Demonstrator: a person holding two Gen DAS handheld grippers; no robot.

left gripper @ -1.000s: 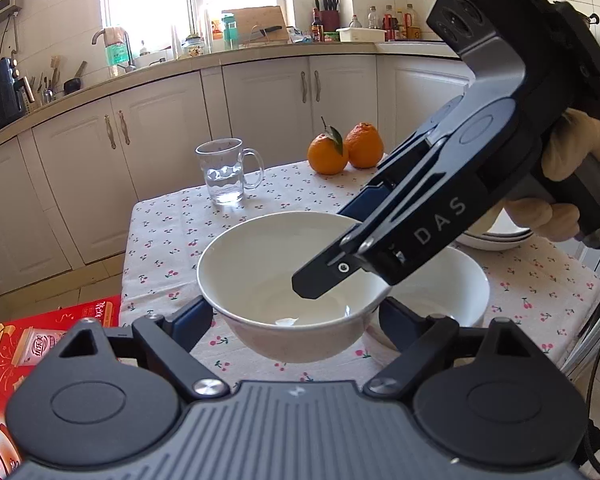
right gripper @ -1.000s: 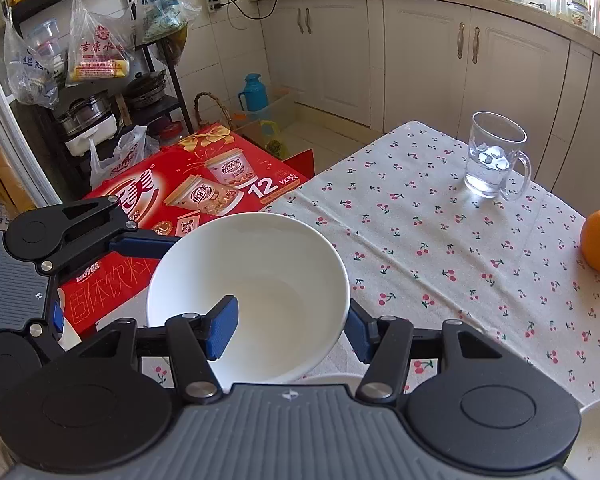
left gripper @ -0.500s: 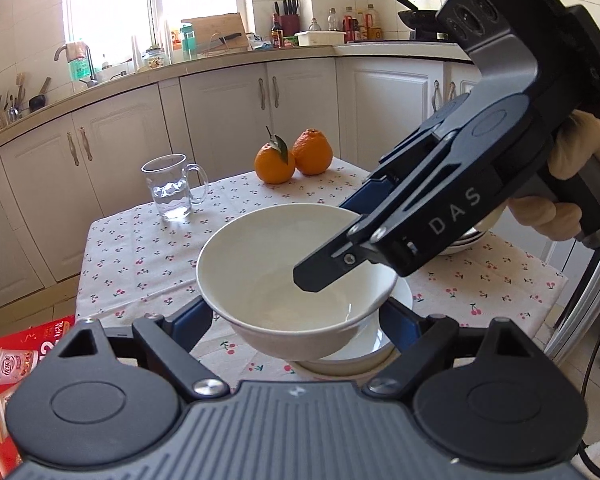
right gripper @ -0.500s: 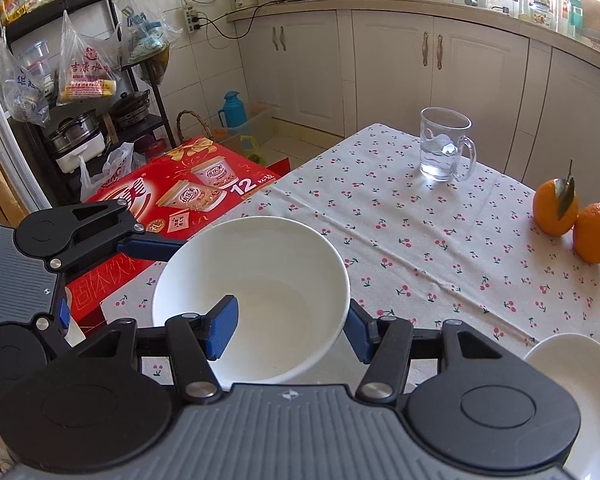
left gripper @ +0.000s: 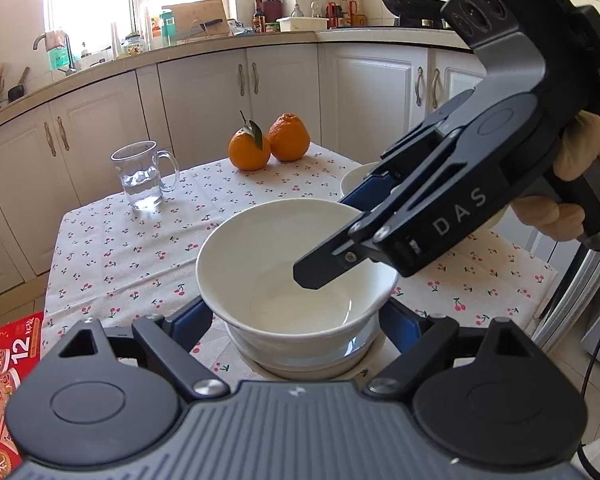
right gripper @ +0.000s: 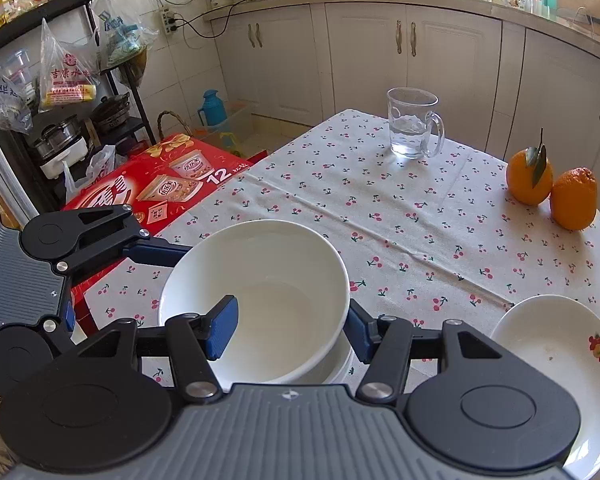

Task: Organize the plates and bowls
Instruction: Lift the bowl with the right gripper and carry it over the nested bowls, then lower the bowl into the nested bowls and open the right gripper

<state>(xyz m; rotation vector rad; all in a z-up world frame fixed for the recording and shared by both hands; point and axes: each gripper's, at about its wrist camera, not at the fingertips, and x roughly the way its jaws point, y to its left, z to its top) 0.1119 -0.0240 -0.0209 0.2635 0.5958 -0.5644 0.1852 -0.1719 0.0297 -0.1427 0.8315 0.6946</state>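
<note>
We see the white bowl (left gripper: 296,268) nested in another bowl (left gripper: 312,364) near the counter's (right gripper: 400,232) front edge. The right hand-held gripper (right gripper: 288,326) pinches its rim, one pad inside, one outside. The left hand-held gripper (left gripper: 300,320) straddles it, spread, seemingly released. The bowl is plain, glossy, empty.

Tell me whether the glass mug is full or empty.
Partly full. The mug stands upright on the tablecloth with clear water in only its lower part; the upper part is empty.
</note>
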